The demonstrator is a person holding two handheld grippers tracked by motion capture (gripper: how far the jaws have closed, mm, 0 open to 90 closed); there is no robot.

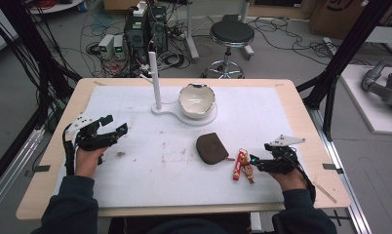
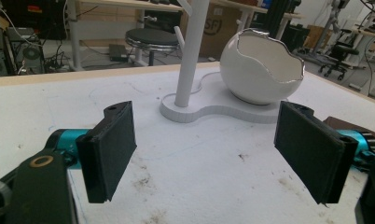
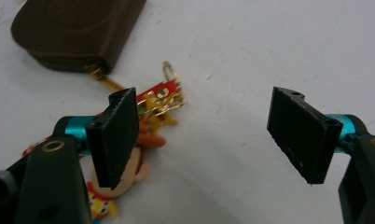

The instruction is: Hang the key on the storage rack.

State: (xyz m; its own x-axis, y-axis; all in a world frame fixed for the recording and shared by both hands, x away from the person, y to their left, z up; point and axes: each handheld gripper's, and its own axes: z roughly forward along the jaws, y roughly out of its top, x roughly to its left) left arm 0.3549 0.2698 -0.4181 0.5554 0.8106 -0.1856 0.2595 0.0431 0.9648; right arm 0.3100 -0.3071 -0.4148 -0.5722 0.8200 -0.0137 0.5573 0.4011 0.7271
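Lying on worktop point(image 1: 135, 195) beside brown pouch point(image 1: 211, 147): charm keychain point(image 1: 242, 165), just ahead of right claw point(image 3: 209, 135), jaws apart, likely poised for pickup. Left claw point(image 2: 213, 149) apart, empty, idle toward eggshell bowl point(image 1: 197, 100).

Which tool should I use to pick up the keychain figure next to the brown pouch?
Right. The right tool is open just beside the keychain figure, near the brown pouch. The left tool, also open, sits far across the table.
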